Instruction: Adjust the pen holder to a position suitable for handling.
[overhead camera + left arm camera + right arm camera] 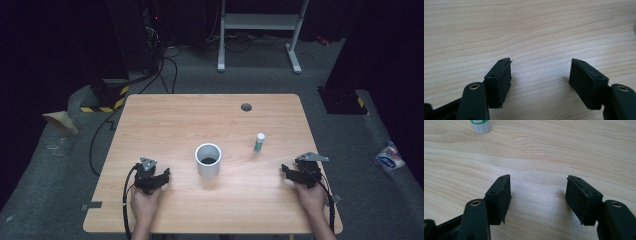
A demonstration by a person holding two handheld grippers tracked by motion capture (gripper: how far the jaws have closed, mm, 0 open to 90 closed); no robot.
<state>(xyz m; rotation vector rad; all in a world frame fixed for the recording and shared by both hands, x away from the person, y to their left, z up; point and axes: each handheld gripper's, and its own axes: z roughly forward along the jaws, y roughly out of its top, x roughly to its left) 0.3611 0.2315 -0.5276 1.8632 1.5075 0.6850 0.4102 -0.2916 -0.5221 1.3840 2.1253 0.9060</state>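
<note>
A white cylindrical cup (208,159) stands upright near the middle of the wooden table (170,120), its dark inside facing up. A small white and green bottle (259,142) stands to its right; its base also appears at the top left of the right gripper view as the bottle (481,125). My left gripper (161,178) rests low on the table left of the cup, open, and the left gripper (540,72) has bare wood between its jaws. My right gripper (289,173) sits at the right front, open; the right gripper (538,188) holds nothing.
A round grey grommet (246,106) sits in the table near its far edge. Beyond the table stand a white metal frame (260,22) and black equipment with cables (150,55) on the grey floor. A white packet (390,157) lies on the floor at right.
</note>
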